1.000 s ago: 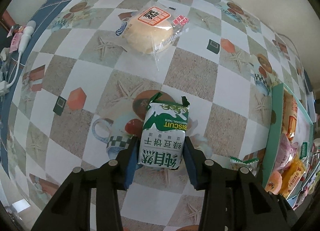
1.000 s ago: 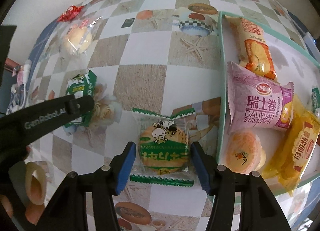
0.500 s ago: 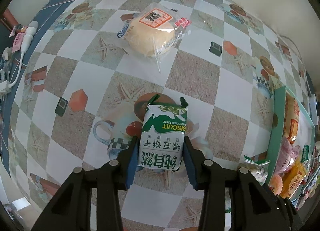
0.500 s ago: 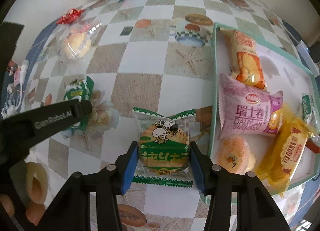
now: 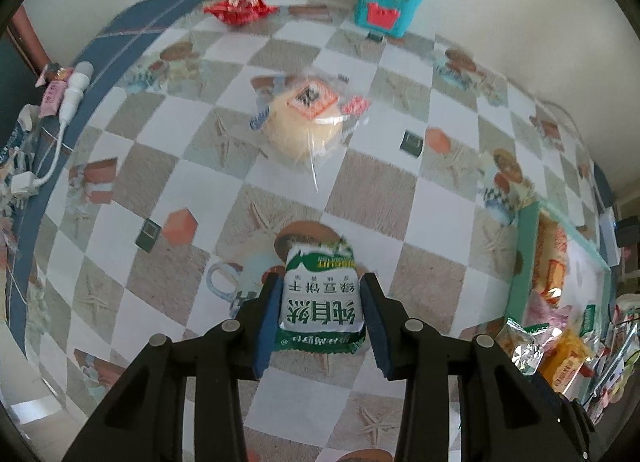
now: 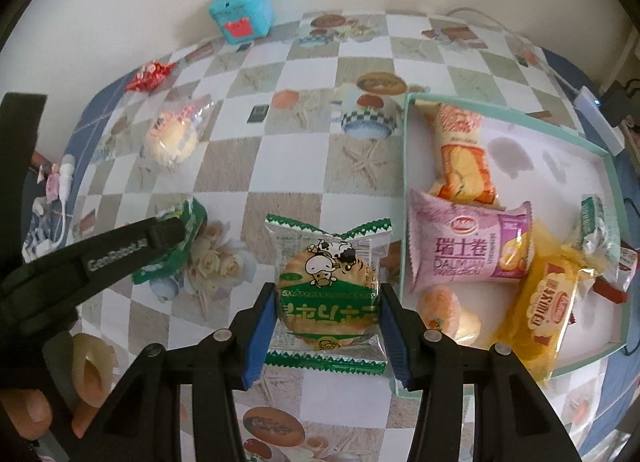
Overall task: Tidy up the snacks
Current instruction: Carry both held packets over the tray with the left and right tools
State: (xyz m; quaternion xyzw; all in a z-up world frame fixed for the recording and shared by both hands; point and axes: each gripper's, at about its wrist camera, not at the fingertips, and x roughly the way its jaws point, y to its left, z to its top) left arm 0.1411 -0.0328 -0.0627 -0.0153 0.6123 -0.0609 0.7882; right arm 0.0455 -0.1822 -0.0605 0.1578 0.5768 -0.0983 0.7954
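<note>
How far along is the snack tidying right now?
Partly done. The teal tray already holds several packs, among them the pink Swiss roll and an orange bread pack. In hand: the left gripper clamps a green biscuit pack, and the right gripper clamps the round cow cracker. Left on the table: the clear-wrapped bun and the red wrapper.

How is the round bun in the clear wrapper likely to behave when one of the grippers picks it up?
The bun looks soft and puffy, so it probably squashes under a firm squeeze. Its clear wrapper looks loose and glossy, so it may slip or crinkle. It is likely light.
</note>
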